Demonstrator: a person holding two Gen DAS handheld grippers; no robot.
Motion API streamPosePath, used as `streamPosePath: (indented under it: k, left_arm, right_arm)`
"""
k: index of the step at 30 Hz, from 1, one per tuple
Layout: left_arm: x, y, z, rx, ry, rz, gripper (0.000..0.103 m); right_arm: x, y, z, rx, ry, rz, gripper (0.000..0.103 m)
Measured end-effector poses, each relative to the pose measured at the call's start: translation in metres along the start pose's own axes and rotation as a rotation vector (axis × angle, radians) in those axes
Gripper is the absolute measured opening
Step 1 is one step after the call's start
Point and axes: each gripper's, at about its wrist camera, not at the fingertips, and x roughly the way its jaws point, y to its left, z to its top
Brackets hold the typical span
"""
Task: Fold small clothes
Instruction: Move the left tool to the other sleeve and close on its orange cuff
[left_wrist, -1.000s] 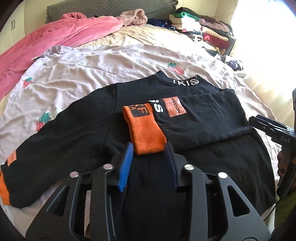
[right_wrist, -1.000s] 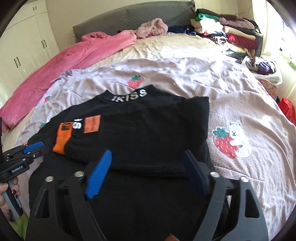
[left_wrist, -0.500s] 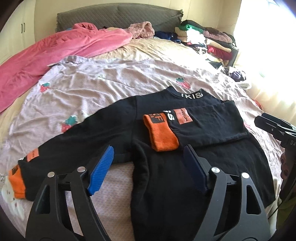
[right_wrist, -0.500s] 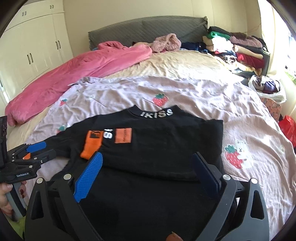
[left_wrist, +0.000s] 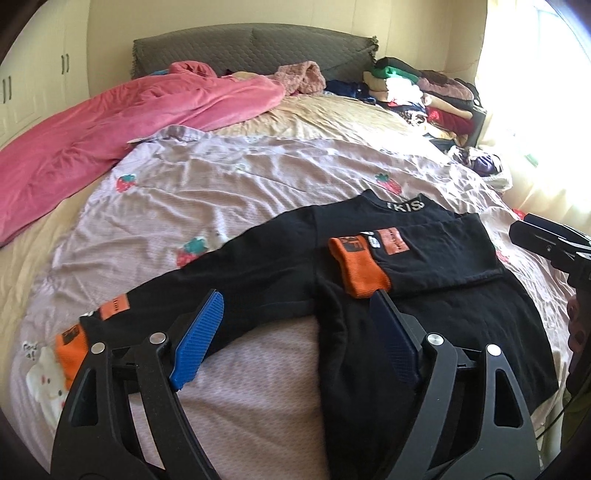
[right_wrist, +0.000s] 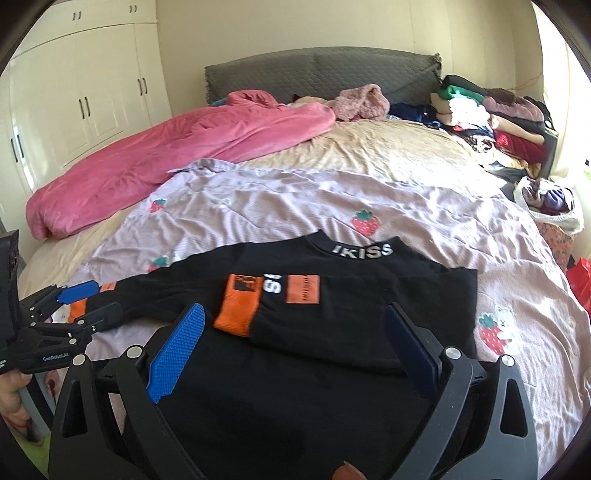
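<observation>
We have let go of the orange cuff (left_wrist: 364, 271); left claw (left_wrist: 295, 332) and right claw (right_wrist: 303, 339) both gape wide, empty. One sleeve (left_wrist: 436, 258) is folded across the sweater (right_wrist: 295, 398); the sleeve at nine o'clock (left_wrist: 207, 291) comes next.

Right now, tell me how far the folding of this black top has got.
Early stage. Done: one sleeve lies folded across the black top, its orange cuff on the chest. In hand: nothing; left gripper and right gripper are both open above the fabric. Left: the other sleeve is stretched out on the bedspread, and the body is unfolded.
</observation>
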Motion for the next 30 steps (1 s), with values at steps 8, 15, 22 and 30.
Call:
streamPosePath:
  k: [8,15,22,30]
  left_arm:
    - [-0.012,0.034,-0.005,-0.055,-0.012,0.029,0.079]
    - [-0.019,0.066,-0.014,-0.095,-0.013,0.051,0.080]
    - [-0.027,0.100,-0.023,-0.152,-0.012,0.074,0.086]
    - [-0.037,0.144,-0.039,-0.224,-0.009,0.115,0.087]
  right_arm:
    - [0.007,0.037,0.006,-0.046,0.001,0.018,0.097]
    - [0.014,0.069,0.007,-0.081,0.002,0.025,0.097]
    - [0.023,0.102,0.005,-0.110,0.016,0.038,0.099]
    - [0.038,0.142,0.001,-0.163,0.043,0.075,0.099]
